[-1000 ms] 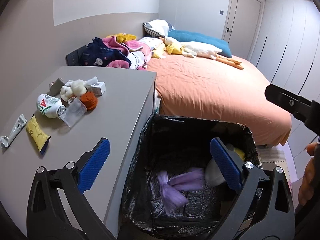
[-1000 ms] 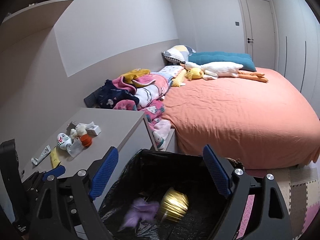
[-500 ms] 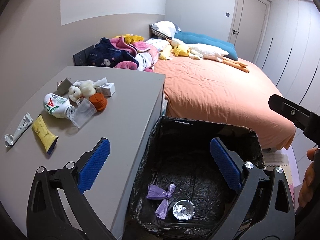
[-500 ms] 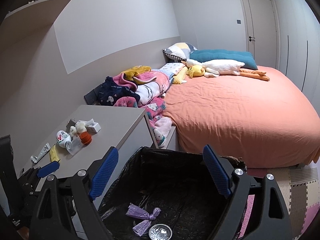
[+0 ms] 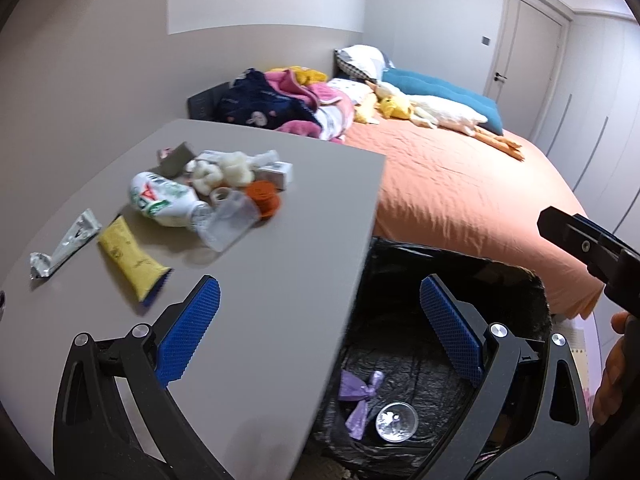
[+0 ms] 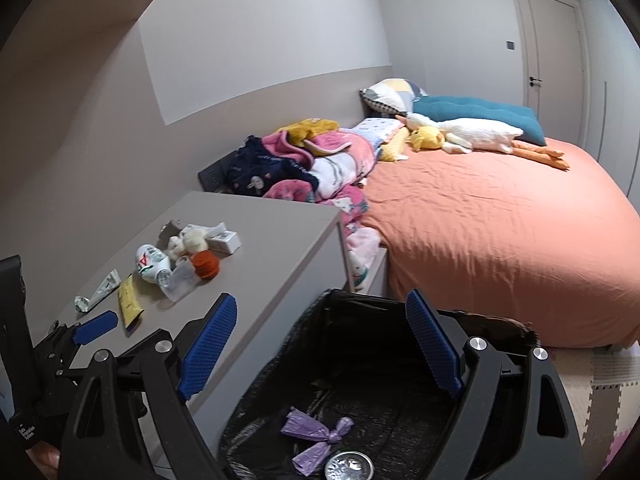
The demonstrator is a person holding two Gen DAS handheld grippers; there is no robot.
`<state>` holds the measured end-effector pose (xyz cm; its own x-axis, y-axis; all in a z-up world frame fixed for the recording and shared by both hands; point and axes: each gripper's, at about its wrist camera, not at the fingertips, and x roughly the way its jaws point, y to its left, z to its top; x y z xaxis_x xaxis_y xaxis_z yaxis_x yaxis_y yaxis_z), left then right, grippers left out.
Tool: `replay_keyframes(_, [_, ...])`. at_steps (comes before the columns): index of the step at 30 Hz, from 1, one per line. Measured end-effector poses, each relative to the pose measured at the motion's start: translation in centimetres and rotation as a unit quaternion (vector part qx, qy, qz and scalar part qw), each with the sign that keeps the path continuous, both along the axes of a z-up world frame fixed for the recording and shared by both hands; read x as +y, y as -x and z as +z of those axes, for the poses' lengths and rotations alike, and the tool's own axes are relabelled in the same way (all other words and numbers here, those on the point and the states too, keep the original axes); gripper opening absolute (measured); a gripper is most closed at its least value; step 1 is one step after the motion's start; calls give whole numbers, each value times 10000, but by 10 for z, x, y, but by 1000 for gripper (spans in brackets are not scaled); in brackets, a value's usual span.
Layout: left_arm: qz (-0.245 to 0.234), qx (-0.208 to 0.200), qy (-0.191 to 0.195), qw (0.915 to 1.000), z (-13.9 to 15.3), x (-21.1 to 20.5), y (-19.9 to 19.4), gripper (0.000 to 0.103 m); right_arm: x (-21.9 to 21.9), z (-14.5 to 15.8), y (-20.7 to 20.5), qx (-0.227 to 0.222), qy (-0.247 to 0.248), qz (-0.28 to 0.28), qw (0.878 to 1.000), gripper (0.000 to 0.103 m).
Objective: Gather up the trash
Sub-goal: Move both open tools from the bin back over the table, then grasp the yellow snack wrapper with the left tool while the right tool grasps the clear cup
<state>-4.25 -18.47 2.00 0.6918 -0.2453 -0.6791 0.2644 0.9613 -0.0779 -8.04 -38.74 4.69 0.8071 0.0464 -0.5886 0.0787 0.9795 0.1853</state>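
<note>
Both drops are done: a second ago a gold-looking foil cup and a purple wrapper were blurred mid-fall in the bin (image 5: 520,280); now the wrapper (image 5: 360,396) and the cup (image 5: 397,424) lie still on the bin floor, just beside each other. In the right wrist view the same pair sits at the near edge, wrapper (image 6: 316,440) left of cup (image 6: 349,469).

Both views have also slid left, so more of the desk (image 5: 280,280) shows and the bin takes up less of the frame. My read is that this cycle is finished and the hands are swinging back for the next pieces.

Tools:
- left gripper (image 5: 320,328): jaws wide apart, nothing between them, straddling the desk edge and the bin.
- right gripper (image 6: 316,344): jaws wide apart, empty, over the bin's left rim.

Remaining trash is clustered far left on the desk:
- white bottle (image 5: 160,200) on its side, red/green print
- clear plastic cup (image 5: 230,222) tipped over, touching the bottle
- orange round thing (image 5: 264,198) just right of the cup
- white fluffy wads (image 5: 224,172) and a small white box (image 5: 276,172) behind
- yellow tube (image 5: 132,260) and a squeezed silver tube (image 5: 66,246) nearer, to the left

The pile is slightly blurred. Most of the job is left, I reckon. The yellow tube is the nearest pick for the left gripper.
</note>
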Motion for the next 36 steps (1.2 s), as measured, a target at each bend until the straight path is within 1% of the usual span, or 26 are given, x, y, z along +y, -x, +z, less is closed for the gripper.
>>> replay_keyframes(9, [434,107,-20,9990,-7,43,-18,97,36,-9,-30,136,6,322,9994,87])
replay_keyframes(12, [614,184,32,9979,-10,59,-28,97,45,-12,-40,189,4,416,9990,87])
replay_keyframes(21, [981,300,87,9947,-20,91,-51,97,71,-24,-73,354,-56,617,9975,87])
replay_keyframes(28, [1378,344,70,9898,-30,116,-70,97,94,-36,-95,457,-134,751,9960,87])
replay_keyframes(30, [1486,429,81,9879,-34,124,-78,97,102,-39,-102,489,-160,806,9954,87])
replay_keyframes(36, [1632,563,78,9850,-45,139,-94,97,124,-50,-120,601,-185,929,9937,87])
